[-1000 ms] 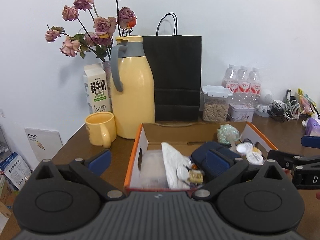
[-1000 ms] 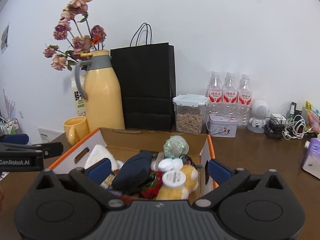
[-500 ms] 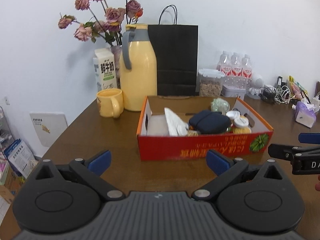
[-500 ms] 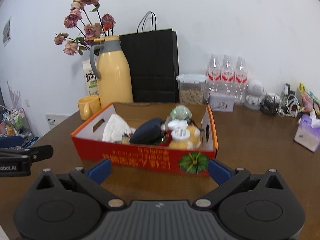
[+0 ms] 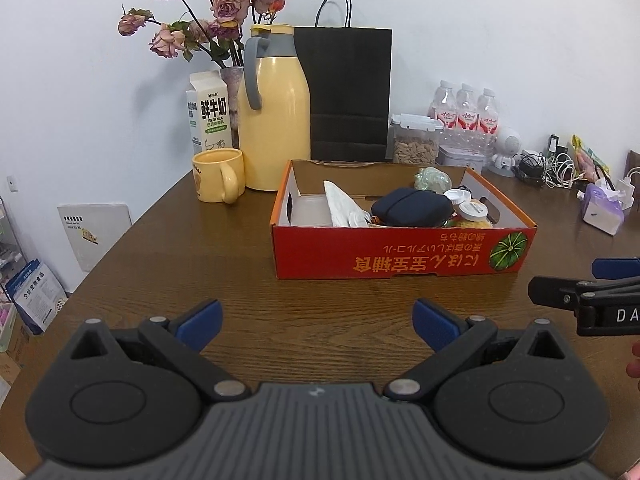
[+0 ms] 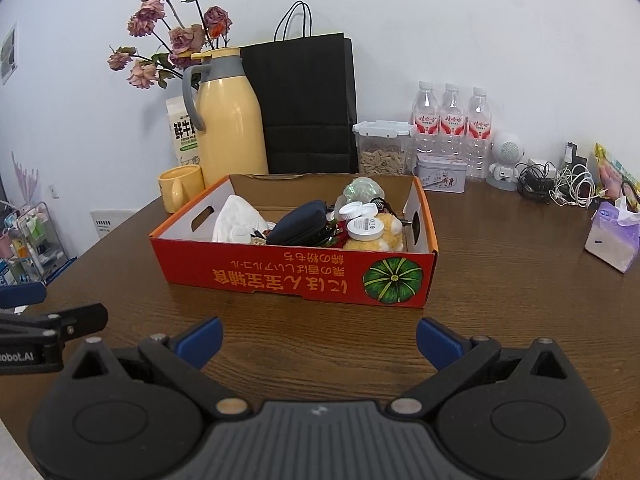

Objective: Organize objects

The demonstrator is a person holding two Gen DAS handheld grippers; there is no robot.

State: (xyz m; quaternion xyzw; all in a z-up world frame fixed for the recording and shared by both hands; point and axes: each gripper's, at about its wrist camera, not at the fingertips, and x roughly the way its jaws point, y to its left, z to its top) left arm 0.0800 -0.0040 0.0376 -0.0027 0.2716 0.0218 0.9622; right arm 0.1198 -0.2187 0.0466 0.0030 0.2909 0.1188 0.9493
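A red cardboard box (image 5: 400,256) (image 6: 296,276) stands on the brown table. In it lie a dark blue pouch (image 5: 412,210) (image 6: 298,224), a white cloth (image 5: 340,208) (image 6: 236,220), white-lidded jars (image 5: 472,210) (image 6: 364,228), a yellow plush (image 6: 384,236) and a green wrapped ball (image 5: 432,178) (image 6: 362,190). My left gripper (image 5: 316,320) is open and empty, well in front of the box. My right gripper (image 6: 318,338) is open and empty, also in front of the box.
Behind the box stand a yellow thermos (image 5: 276,120), a yellow mug (image 5: 218,176), a milk carton (image 5: 208,116), a vase of dried roses (image 5: 212,20), a black paper bag (image 5: 348,92), a nut container (image 5: 416,144), water bottles (image 5: 464,112), cables (image 6: 560,184) and a tissue pack (image 6: 612,236).
Both grippers have pulled back and up from over the box; the box now lies farther away and whole in view. Both stayed open and empty.
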